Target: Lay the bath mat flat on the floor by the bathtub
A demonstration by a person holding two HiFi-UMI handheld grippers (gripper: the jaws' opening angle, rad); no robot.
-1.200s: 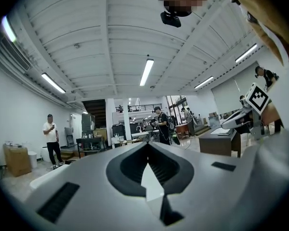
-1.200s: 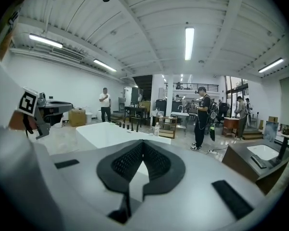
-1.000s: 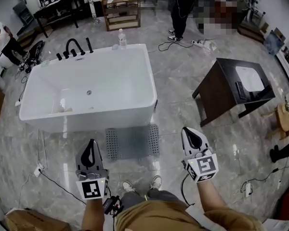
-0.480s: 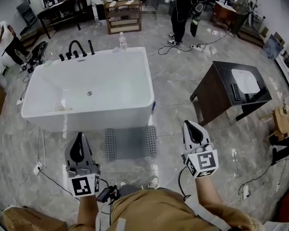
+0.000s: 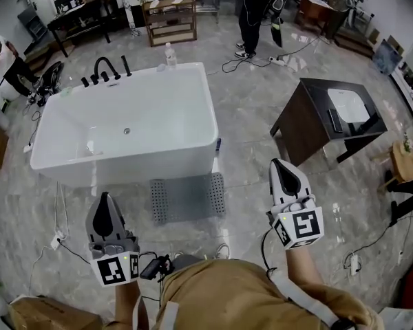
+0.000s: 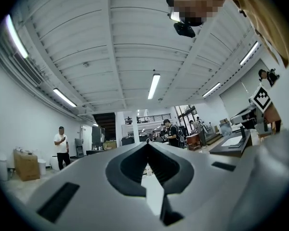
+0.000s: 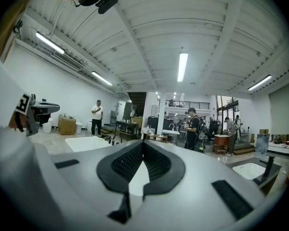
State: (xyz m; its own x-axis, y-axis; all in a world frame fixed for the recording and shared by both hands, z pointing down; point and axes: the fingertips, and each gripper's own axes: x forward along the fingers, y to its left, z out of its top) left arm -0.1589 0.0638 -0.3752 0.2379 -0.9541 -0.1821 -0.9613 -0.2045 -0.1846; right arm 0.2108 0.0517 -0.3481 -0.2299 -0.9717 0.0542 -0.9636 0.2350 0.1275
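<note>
Grey marble-look tile floor (image 5: pixel 251 119), glossy, several things standing on it.

Bath mat (image 5: pixel 187 196): grey, perforated strips at both short ends, lying flat on the tiles, long edge parallel to the white bathtub (image 5: pixel 124 172) and just beside its near wall, towards the right end. Tub sits straight on the floor. Dark cabinet with an inset basin (image 5: pixel 310 126) stands right of the tub, well apart from the mat. Wooden shelf unit (image 5: pixel 171 20) and black table (image 5: pixel 74 18) at the far side. Loose cables (image 5: pixel 235 64) run over the tiles beyond the tub; white power strip (image 5: pixel 56 240) with its lead lies near left. Cardboard box (image 5: pixel 45 316) in the bottom-left corner. Small wooden stool (image 5: pixel 403 161) at the right edge.
</note>
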